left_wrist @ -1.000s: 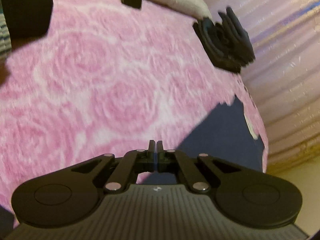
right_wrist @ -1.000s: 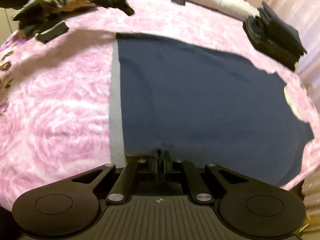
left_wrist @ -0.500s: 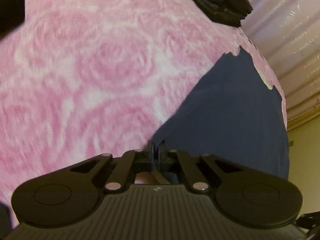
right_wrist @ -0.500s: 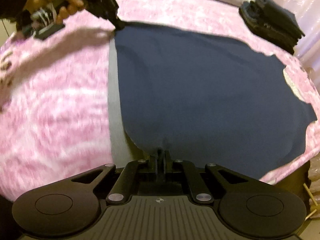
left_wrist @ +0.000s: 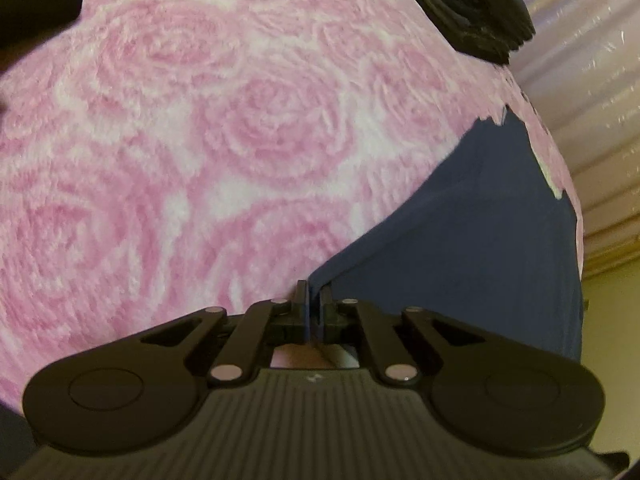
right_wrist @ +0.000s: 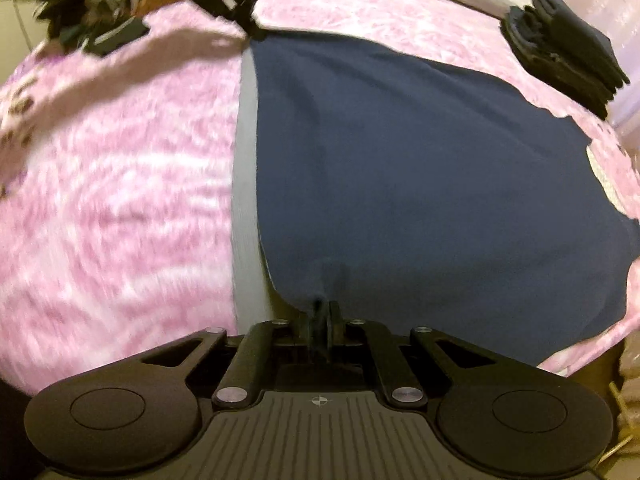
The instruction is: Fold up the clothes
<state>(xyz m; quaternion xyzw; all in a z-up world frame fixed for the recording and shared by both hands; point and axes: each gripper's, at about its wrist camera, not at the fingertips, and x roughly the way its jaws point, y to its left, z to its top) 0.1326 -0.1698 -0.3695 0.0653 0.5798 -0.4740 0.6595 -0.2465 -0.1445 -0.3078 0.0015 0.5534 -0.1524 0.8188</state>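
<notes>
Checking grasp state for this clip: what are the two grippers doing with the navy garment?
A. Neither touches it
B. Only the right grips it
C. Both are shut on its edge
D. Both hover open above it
C: the left gripper and the right gripper each pinch an edge of the navy garment between closed fingers.

light: dim, warm indoor | blur: right view's left side smeared | edges: fisheye-bent; dark corners
</notes>
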